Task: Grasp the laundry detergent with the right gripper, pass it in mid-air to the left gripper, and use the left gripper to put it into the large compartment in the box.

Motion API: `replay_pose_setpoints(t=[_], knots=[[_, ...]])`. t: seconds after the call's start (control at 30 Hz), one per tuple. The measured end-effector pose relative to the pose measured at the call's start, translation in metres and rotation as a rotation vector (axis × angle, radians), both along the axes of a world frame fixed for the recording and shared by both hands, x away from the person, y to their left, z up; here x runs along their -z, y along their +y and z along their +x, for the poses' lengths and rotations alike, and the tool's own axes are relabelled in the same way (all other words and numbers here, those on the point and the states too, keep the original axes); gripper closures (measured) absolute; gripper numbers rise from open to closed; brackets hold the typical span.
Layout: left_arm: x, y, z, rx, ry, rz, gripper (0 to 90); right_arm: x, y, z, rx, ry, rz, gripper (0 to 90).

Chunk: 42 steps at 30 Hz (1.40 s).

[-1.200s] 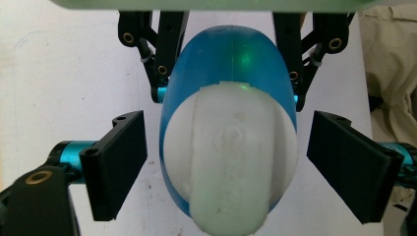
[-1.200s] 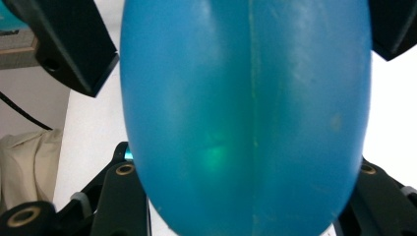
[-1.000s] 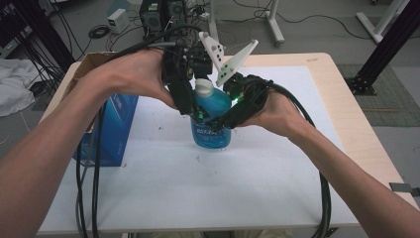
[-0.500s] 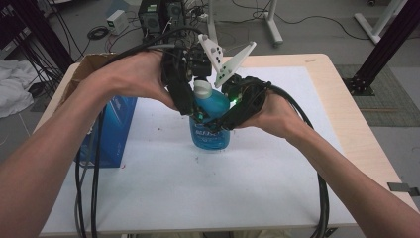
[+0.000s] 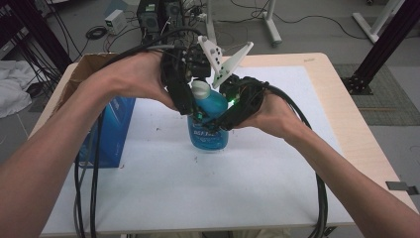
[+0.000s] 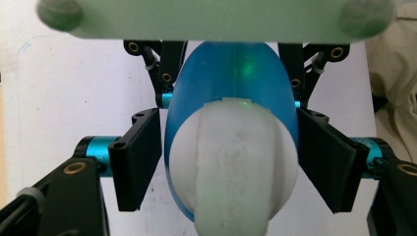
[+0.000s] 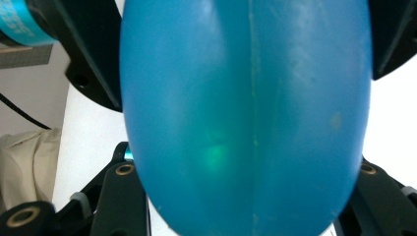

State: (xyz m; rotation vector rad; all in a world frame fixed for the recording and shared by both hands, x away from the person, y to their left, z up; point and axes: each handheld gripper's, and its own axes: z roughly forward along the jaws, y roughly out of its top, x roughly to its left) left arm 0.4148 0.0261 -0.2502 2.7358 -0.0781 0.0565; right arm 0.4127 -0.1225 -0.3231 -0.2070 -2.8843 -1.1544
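Both tongs meet at a blue bottle point(image 5: 208, 126) standing in the middle of the desk point(image 5: 277, 163). The left tongs point(image 5: 185, 106) come from above, jaws spread beside the white cap point(image 6: 236, 162), not squeezing it. The right tongs point(image 5: 218, 119) press against the bottle's body; I cannot tell their grip. A blue box point(image 5: 111, 131) stands well left, with a cardboard box point(image 5: 81, 69) behind it.

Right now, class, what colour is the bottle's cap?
White; the cap tops the blue bottle, clearest in the left gripper view.
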Motion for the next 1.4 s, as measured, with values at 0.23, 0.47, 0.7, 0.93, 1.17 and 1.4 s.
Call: replay_pose_setpoints(t=[0.23,0.47,0.7,0.93,1.17,1.4], knots=[[-0.0001,-0.0011,-0.0003,0.006,-0.004,-0.004,29.9,0.0001,-0.0006,0.0003,0.001,0.000,-0.004,45.9],[-0.0009,-0.0007,-0.0014,0.022,-0.009,-0.008,37.4,-0.0004,-0.0004,-0.0006,-0.002,0.000,0.006,45.9],[-0.0010,0.0006,-0.0026,0.027,-0.018,-0.022,38.1,0.0002,-0.0001,-0.0005,-0.003,-0.003,0.014,45.7],[0.0011,-0.0008,-0.0026,0.028,-0.008,-0.015,38.4,0.0027,-0.0012,-0.0008,-0.013,0.014,0.026,45.1],[0.0033,-0.0001,-0.0009,0.026,0.002,-0.022,38.5,0.0056,-0.0020,-0.0007,-0.010,0.022,0.024,44.4],[0.0018,-0.0006,-0.0024,0.027,-0.003,-0.021,38.5,0.0055,-0.0020,-0.0005,-0.021,0.031,0.036,43.8]])
